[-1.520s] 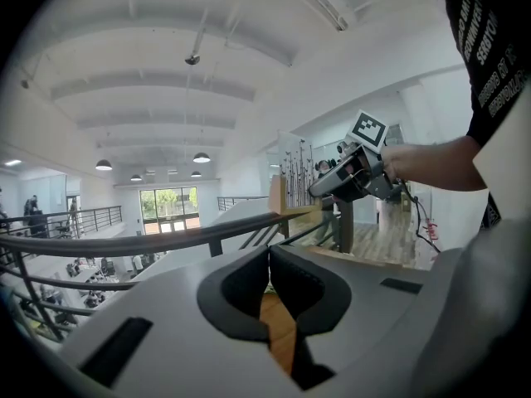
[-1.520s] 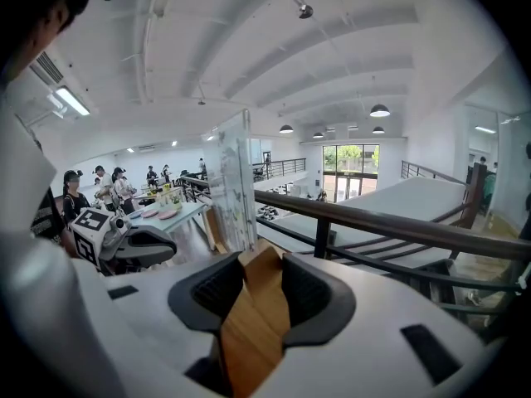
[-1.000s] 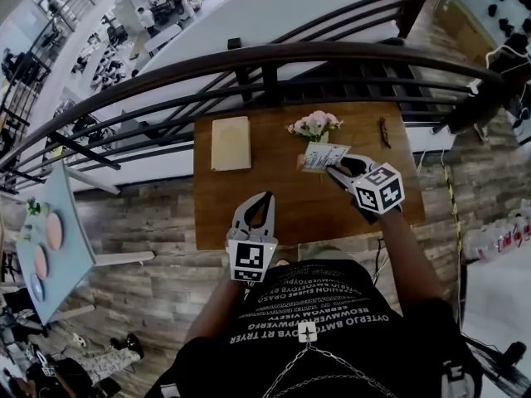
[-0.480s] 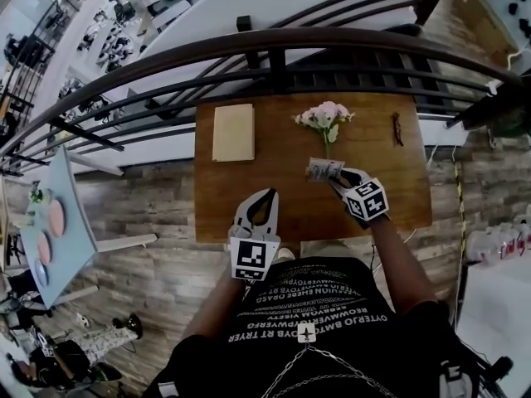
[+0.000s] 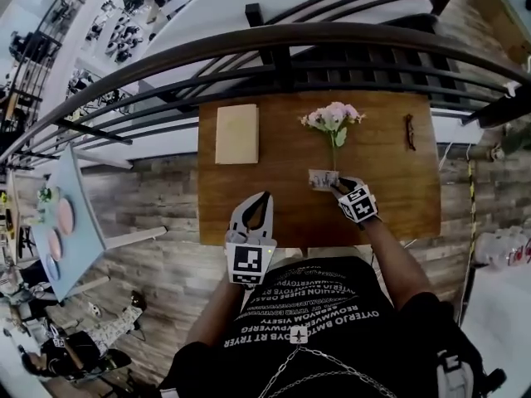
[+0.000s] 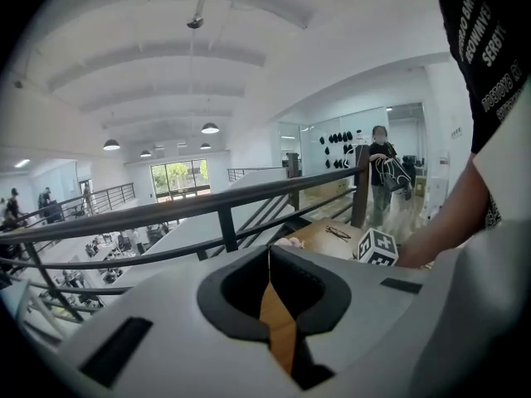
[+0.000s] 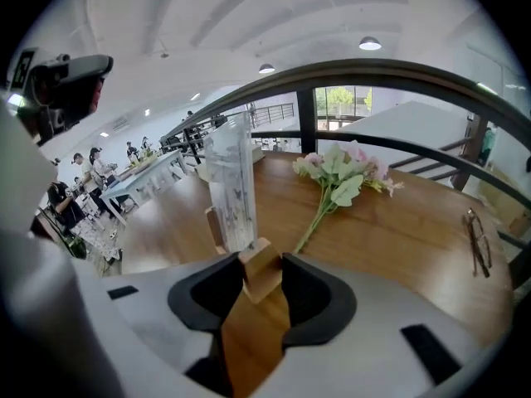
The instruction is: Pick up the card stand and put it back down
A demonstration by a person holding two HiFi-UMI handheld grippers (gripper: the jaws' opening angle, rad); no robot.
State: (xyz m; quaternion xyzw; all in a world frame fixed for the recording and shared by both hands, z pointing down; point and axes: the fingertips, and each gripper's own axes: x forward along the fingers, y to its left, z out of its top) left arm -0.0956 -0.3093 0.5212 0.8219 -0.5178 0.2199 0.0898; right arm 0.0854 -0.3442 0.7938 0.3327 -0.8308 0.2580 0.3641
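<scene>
At the desk's near middle: stand in the grip, set-down pending

At the near middle of the desk (image 5: 390, 197), my right hand-held gripper (image 5: 338, 187) is clenched on the stand (image 5: 323, 179). Its jaws pinch the wooden base, and the clear card panel rises upright just past them. That puts the stand at 6 o'clock from the flowers (image 5: 333, 118), just off the stem end, and at 4 o'clock from the beige pad (image 5: 236, 133). It is low over the wood, but I cannot tell whether the base touches yet. My left hand-held gripper (image 5: 265, 197) hangs at 8 o'clock from the stand, by the desk's near edge, jaws closed on nothing. I judge the pick-up half done, since the stand is in my grasp. Left to do: seat the base flat, keep the panel upright, let go and draw the right hand-held gripper clear.
</scene>
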